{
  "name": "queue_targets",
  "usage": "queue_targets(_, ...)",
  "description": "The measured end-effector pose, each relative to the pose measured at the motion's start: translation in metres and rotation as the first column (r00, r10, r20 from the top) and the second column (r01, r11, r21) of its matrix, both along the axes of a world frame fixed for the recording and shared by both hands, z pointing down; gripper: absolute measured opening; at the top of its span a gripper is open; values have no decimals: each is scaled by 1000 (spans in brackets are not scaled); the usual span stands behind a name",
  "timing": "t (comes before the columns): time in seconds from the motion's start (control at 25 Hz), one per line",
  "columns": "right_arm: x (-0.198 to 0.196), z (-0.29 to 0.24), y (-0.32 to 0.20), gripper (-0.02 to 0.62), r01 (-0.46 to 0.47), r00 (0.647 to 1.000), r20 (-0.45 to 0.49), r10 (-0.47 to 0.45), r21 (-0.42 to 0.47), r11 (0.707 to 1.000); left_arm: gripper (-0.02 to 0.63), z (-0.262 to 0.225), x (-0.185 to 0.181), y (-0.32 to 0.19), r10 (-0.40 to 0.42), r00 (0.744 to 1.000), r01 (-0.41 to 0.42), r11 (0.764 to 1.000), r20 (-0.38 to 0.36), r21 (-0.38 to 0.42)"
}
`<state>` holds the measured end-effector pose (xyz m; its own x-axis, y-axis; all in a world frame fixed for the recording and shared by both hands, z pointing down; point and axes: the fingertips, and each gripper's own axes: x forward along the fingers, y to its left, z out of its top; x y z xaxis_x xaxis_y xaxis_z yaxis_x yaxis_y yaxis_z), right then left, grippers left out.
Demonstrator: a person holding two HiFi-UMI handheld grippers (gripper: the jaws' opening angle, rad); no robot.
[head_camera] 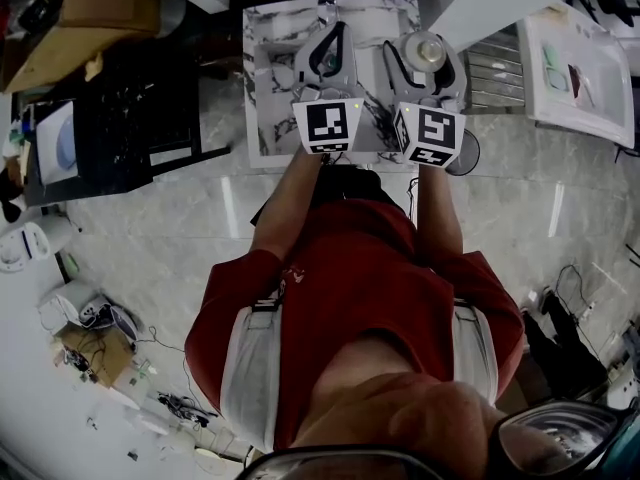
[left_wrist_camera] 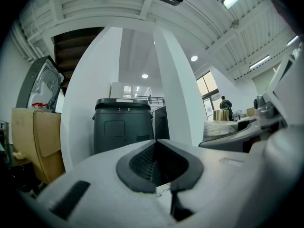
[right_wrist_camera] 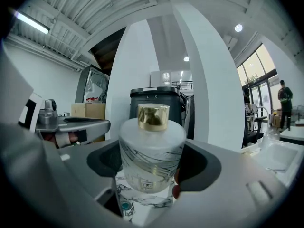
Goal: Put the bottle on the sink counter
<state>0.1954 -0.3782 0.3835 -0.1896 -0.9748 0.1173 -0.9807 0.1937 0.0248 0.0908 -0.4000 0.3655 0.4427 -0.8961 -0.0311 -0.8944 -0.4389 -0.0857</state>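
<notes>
A frosted glass bottle (right_wrist_camera: 151, 151) with dark streaks and a gold cap (right_wrist_camera: 153, 116) stands upright between my right gripper's jaws, whose dark pads (right_wrist_camera: 105, 161) press on its sides. Marble counter (right_wrist_camera: 142, 201) lies just under it; I cannot tell whether its base touches. In the head view my right gripper (head_camera: 427, 63) holds the bottle (head_camera: 424, 50) over the right part of the white marble sink counter (head_camera: 270, 118). My left gripper (head_camera: 326, 60) hovers over the counter's middle, its pads (left_wrist_camera: 142, 163) together with nothing between them.
A dark grey bin (left_wrist_camera: 123, 125) stands beyond the counter between white pillars (left_wrist_camera: 173, 94). Cardboard boxes (head_camera: 90, 18) and a black unit (head_camera: 120, 128) are on the left, a white table (head_camera: 580, 68) on the right. Cables and small items (head_camera: 100, 348) litter the floor.
</notes>
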Motion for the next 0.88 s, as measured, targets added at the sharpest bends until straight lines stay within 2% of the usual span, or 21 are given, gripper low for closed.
queue_targets(0.4, -19, 33, -42, 341, -30, 999, -24, 29, -47, 998, 3, 22, -22, -30, 14, 1000, -14, 999, -17, -35)
queue_targets(0.88, -31, 95, -70, 341, -38, 999, -30, 35, -126, 991, 3, 52, -38, -41, 6, 1000, -7, 997, -10, -80)
